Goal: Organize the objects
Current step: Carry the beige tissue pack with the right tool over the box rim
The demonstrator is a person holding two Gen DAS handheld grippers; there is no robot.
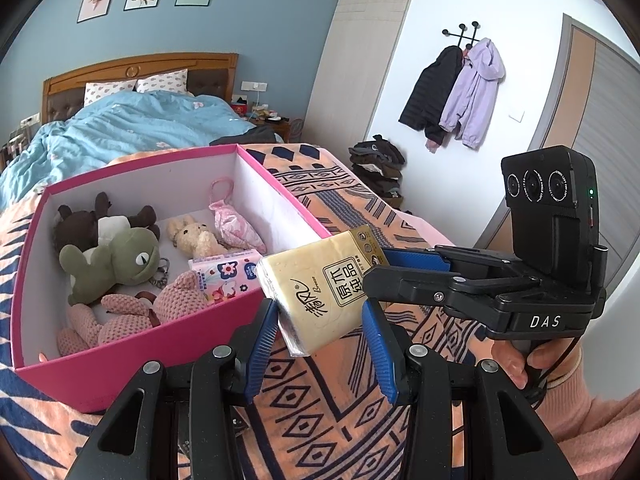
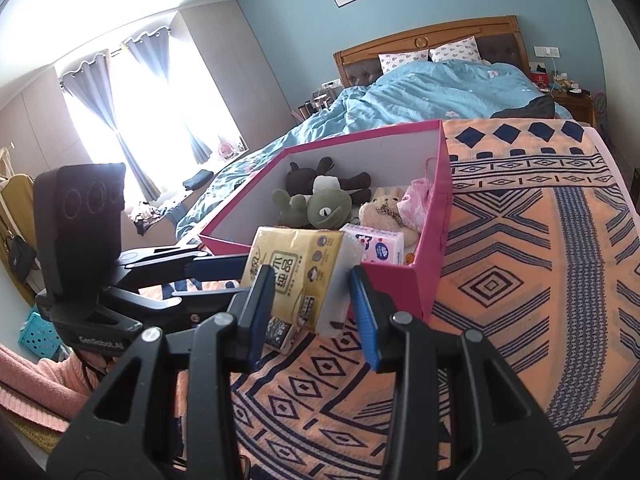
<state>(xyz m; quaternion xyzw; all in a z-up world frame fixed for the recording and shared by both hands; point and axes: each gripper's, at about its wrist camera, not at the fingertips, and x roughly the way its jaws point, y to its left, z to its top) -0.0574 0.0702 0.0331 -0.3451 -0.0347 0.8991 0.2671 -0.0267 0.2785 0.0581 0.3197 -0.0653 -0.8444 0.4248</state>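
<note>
Left wrist view: yellow tissue pack (image 1: 320,284) lifted at the pink box (image 1: 132,376) rim, about 4 o'clock from the toys. Right gripper (image 2: 310,296) pinches it; left gripper (image 1: 320,344) jaws spread, one pad touching. Carry it over the wall, set it flat beside the floral pack (image 1: 228,278). Count: four plush toys, one pink pouch, two tissue packs.

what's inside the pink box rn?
Pink box holds a green frog plush, dark brown plush, cream bunny, pink knit plush, pink pouch, floral tissue pack. Floor underneath mostly covered.
</note>
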